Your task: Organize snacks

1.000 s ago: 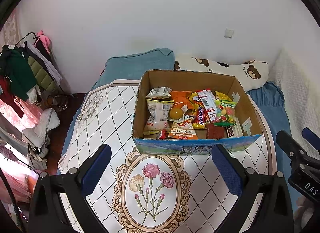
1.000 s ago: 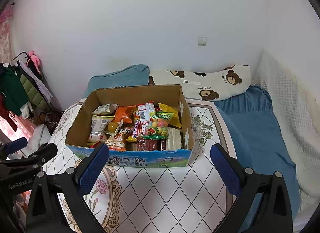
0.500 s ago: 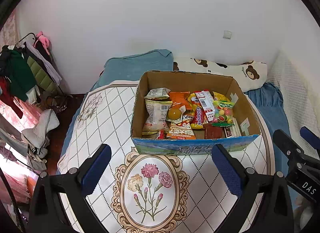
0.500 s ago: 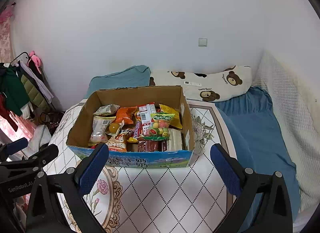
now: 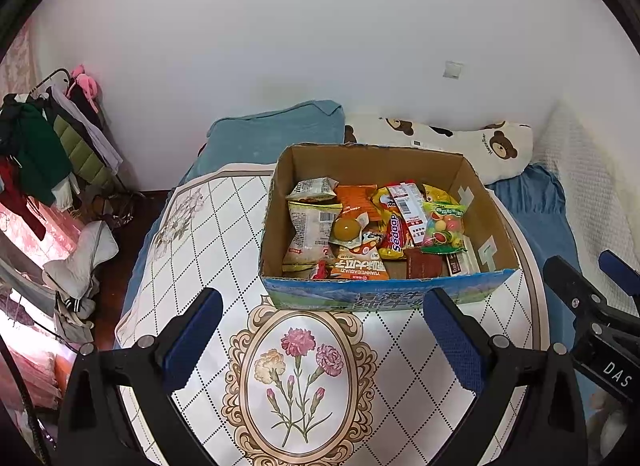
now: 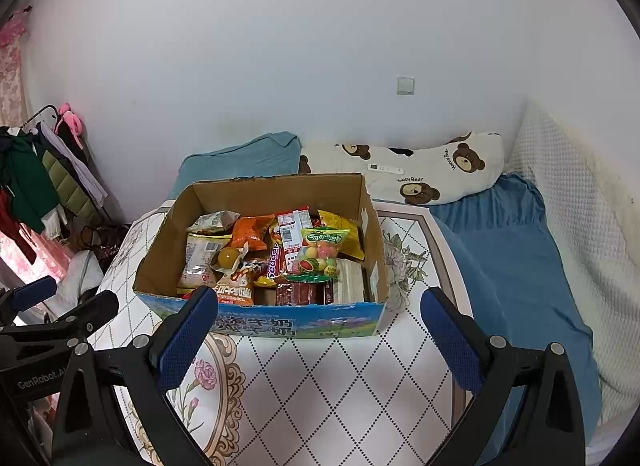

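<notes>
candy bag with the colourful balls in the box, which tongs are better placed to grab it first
Probably the right tongs. The candy bag lies toward the right side of the cardboard box, nearly straight ahead of them. The left tongs, also open and empty, line up more with the box's left half.

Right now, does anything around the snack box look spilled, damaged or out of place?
Nothing has spilled. Inside the cardboard box the snack packets lie jumbled over each other. A white remote-like thing rests on the bear pillow.

Bright even light, sharp centre, fisheye-bent edges
</notes>
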Motion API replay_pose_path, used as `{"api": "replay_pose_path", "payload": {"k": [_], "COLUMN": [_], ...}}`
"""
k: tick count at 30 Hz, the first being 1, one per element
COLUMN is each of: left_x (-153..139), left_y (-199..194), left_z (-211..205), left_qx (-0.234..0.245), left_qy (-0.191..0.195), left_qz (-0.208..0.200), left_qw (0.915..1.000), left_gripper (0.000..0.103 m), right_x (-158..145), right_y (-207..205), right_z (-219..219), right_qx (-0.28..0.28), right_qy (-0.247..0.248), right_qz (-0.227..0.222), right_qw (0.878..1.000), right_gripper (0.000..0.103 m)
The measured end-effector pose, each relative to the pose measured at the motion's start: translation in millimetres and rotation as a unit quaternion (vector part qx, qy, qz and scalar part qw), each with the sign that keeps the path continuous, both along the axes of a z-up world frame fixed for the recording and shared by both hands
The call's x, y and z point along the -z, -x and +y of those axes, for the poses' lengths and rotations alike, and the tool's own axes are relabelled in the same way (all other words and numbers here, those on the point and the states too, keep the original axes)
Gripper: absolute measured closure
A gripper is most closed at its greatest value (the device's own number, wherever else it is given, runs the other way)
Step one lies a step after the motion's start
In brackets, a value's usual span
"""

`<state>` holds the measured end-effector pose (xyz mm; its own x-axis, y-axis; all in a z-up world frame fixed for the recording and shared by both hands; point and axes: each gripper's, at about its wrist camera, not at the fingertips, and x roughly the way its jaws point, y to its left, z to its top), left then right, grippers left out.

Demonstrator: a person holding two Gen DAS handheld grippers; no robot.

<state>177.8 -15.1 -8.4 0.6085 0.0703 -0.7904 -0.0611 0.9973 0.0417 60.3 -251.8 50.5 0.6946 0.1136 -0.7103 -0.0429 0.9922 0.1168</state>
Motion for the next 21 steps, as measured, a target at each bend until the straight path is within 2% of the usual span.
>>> {"api": "replay_pose_path", "payload": {"k": [21], "left_x": [-5.8], "left_y": [-1.6], "left_z": [2.7], "left_qx": [-0.001], "left_qy": [-0.001], "left_qz": [-0.008], "left_qw": [1.0000], "left_gripper": [0.000], "right_x": [0.6], "right_y": [0.5], "right_z": [0.6], "right_qx": [-0.003], "right_qy": [-0.001], "right_qz": [-0.002], "right_qw": [1.000], "right_gripper": [0.000]}}
